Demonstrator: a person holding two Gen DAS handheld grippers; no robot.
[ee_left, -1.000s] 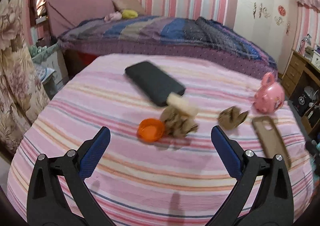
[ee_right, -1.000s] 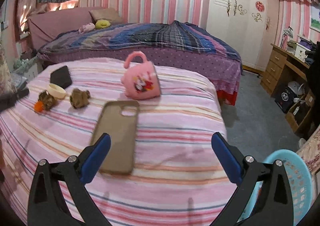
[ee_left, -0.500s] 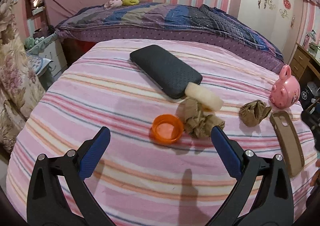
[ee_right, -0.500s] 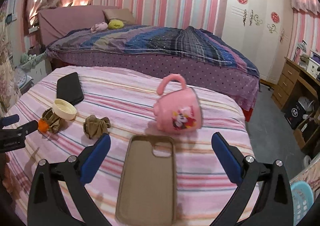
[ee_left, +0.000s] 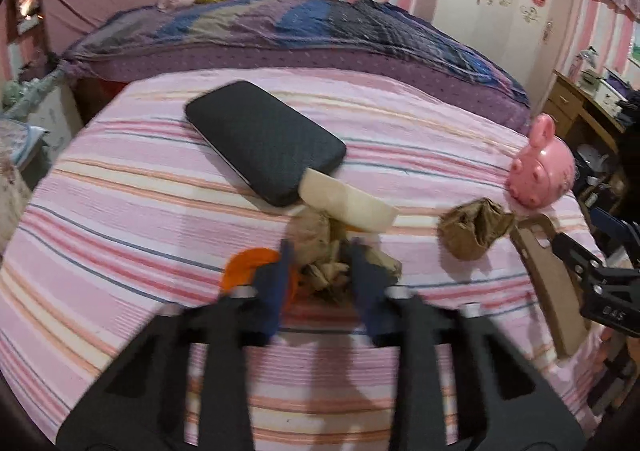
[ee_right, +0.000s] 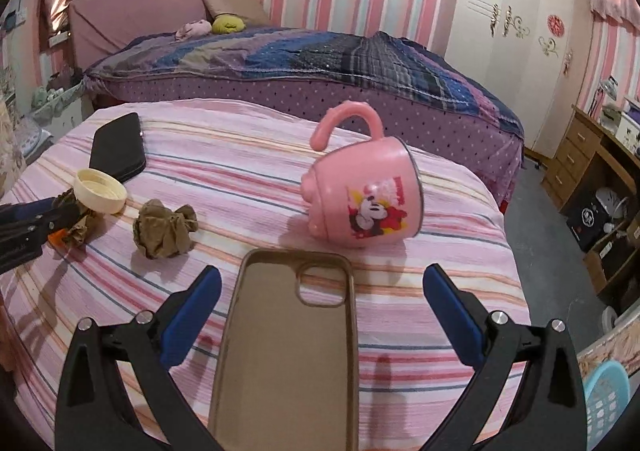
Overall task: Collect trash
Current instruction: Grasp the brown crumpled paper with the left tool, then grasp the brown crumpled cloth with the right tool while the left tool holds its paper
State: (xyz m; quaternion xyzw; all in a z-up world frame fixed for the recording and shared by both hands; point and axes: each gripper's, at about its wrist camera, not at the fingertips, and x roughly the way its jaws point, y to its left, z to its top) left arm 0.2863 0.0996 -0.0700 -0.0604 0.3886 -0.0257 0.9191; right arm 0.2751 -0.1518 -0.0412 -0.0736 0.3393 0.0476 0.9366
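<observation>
The bench (ee_left: pixel 120 179), under a pink striped cloth, carries everything. In order of size: a tan phone case (ee_right: pixel 288 335) lies open side up at the near edge, a pink cartoon mug (ee_right: pixel 364 203) lies on its side just beyond it, and a black phone (ee_left: pixel 264 139) rests face down farther off. A cream lid (ee_left: pixel 348 203) leans against the phone's near end, and an orange cap (ee_left: pixel 244 267) lies flat just beside the trash.

The trash is two wads of crumpled brown paper. One wad (ee_left: pixel 472 227) sits alone between the mug and the lid, creased and bunched, touching nothing. The other wad (ee_left: pixel 328 259) lies under the lid's edge, next to the orange cap.

The left tool (ee_left: pixel 320 271) has its blue fingers drawn close on either side of that second wad, pinching it; motion blur smears the fingers. Half a second ago this tool was spread wide above the cloth, with cap and wad lying free between its fingers; it has since dropped and closed in.

The right tool (ee_right: pixel 320 303) hovers with its fingers wide apart over the phone case, gripping nothing. It has come nearer the case, which now fills the space between its fingers.
</observation>
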